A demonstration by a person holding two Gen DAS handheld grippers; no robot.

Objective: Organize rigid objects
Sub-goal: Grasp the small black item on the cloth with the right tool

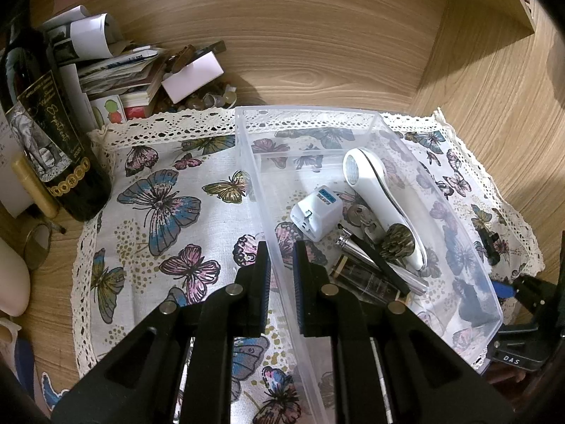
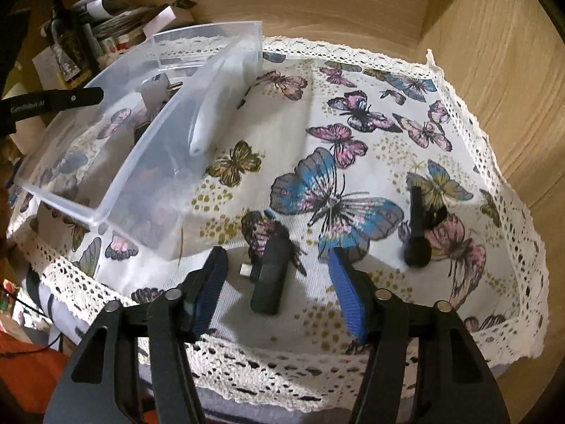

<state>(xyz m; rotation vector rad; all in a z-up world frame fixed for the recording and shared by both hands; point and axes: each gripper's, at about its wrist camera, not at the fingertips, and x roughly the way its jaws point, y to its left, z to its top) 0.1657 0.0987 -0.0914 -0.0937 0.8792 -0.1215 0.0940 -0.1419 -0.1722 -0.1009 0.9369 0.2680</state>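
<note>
gripping the clear plastic bin's [image 1: 261, 190] thin wall, left hand-held gripper [image 1: 281, 251].

Clear glossy plastic bin [image 1: 441, 190]; woven cloth [image 2: 353, 70], lace edge; matt wood-grain desk [image 1: 317, 53].

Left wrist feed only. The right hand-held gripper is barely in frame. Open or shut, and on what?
Observer: Open, holding nothing. The right hand-held gripper has a black stick lying on the cloth between its fingers.
Operator: Stick orientation?
Observer: Roughly along the fingers. A small metal plug sticks out of its left side.
Operator: Bin in the way?
Observer: No. The bin sits to the left and further out, not touching the stick.
</note>
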